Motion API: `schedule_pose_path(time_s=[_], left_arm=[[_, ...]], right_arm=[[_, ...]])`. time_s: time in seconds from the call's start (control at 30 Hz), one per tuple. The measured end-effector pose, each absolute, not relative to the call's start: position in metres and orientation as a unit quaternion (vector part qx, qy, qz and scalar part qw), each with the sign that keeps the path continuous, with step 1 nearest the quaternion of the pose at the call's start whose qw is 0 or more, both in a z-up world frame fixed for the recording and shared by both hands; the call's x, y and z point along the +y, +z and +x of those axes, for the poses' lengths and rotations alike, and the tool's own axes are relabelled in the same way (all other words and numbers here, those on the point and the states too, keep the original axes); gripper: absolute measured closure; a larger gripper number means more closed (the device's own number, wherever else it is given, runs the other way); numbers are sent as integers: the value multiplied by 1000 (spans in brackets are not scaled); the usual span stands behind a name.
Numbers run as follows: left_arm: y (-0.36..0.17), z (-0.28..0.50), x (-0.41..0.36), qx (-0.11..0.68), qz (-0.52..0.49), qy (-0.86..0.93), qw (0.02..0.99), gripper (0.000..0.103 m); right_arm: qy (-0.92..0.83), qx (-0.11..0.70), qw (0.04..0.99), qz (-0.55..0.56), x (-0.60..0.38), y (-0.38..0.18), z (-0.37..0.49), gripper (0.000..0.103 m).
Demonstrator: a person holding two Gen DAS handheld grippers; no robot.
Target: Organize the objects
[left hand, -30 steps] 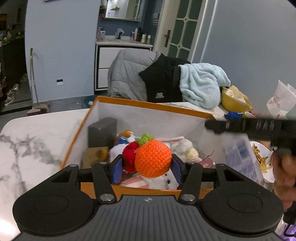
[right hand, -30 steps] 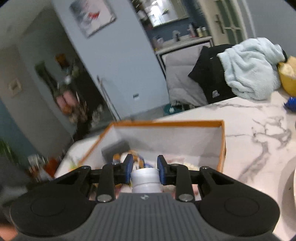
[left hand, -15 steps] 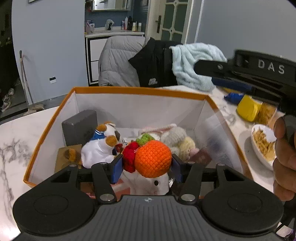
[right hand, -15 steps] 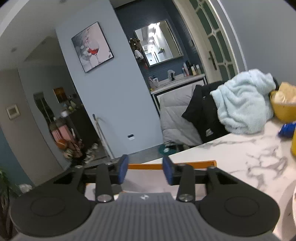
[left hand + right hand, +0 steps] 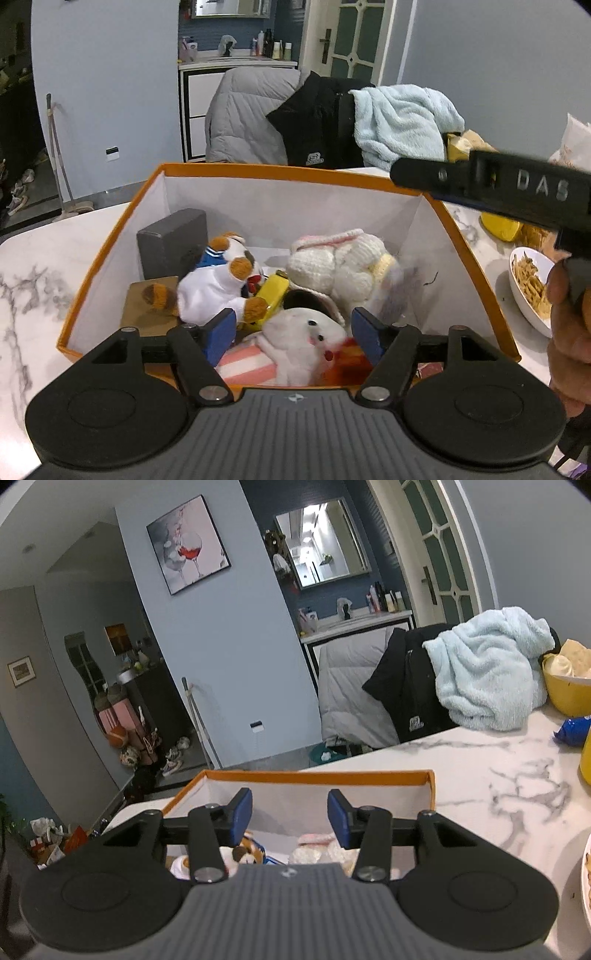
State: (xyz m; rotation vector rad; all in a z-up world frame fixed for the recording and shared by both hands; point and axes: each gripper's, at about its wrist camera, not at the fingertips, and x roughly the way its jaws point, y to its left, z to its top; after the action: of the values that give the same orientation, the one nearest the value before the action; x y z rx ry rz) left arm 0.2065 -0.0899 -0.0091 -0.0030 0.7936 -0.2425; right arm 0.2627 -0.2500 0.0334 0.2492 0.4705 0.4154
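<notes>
An orange-rimmed box with white inner walls stands on the marble table and holds soft toys. My left gripper is open and empty just above the box's near side. The orange crocheted toy lies blurred in the box under the right fingertip, beside a white plush. A white and brown plush dog, a cream crocheted toy, a yellow item and a grey block also lie inside. My right gripper is open and empty above the box; its body shows in the left wrist view.
A bowl of food sits right of the box. A yellow bowl and a blue wrapper stand at the table's far right. A light blue towel and jackets hang on chairs behind the table.
My left gripper has opened and the orange crocheted toy has dropped into the box. My right gripper let go of a white bottle earlier, opened and rose above the box.
</notes>
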Motion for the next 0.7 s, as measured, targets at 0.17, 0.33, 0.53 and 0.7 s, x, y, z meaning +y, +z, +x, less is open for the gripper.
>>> schedule_pose_path(time_s=[0.17,0.33,0.53,0.7], left_arm=[[-7,203,-81,385,0,-111,916,22],[-3,199,-75,381,0,-106,918,22],[4,190,-69,371,-9,-106,923,22],[13,182,-64,365,-8,-104,925,22]], right_arm=[[204,244,942,109,-244,30,260,54],[195,265,940,92,-238,26,257,50],[172,289,939,76,-234,23,255,49],[164,300,938,61,-230,26,249,49]])
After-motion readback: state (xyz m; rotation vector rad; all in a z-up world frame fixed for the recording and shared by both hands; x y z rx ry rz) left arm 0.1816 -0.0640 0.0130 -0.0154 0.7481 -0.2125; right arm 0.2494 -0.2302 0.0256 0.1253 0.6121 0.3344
